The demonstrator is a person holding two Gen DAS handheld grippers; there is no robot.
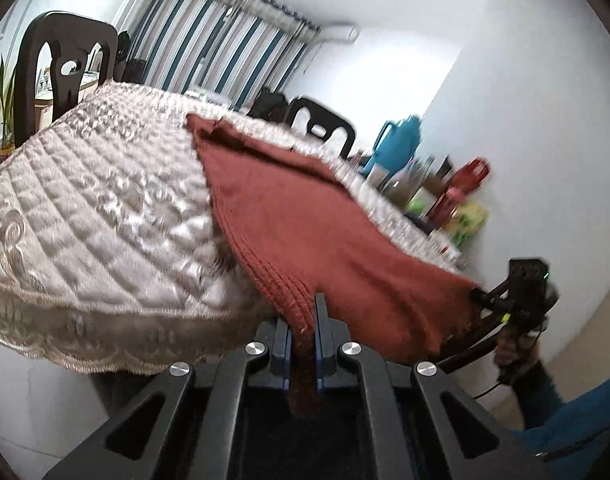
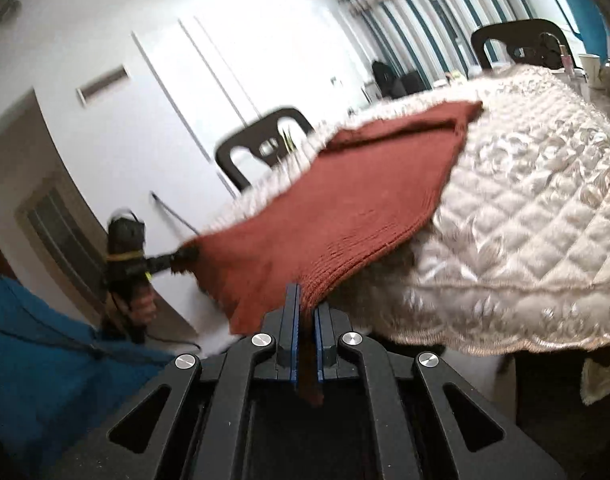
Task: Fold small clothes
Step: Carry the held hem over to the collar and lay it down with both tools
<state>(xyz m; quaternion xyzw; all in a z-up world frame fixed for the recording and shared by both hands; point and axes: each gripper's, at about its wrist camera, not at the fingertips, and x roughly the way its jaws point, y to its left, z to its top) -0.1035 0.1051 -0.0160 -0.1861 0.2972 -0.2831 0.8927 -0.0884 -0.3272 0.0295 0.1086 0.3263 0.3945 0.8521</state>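
A rust-red knitted garment [image 1: 305, 216] lies partly on the quilted table cover [image 1: 105, 200], its near edge lifted off the table's front. My left gripper [image 1: 305, 316] is shut on one near corner of it, cloth pinched between the blue pads. In the left wrist view my right gripper [image 1: 479, 296] holds the other near corner at the right. In the right wrist view the right gripper [image 2: 306, 308] is shut on the red garment [image 2: 345, 200], and the left gripper [image 2: 185, 258] grips the far corner at the left. The hem hangs stretched between both grippers.
Dark wooden chairs [image 1: 65, 68] [image 2: 261, 140] stand around the table. Bottles, a blue jug [image 1: 397, 140] and a red container [image 1: 465, 180] crowd the table's right side. Striped curtains [image 1: 225, 40] hang behind. A blue sleeve [image 2: 45, 340] shows beside the handles.
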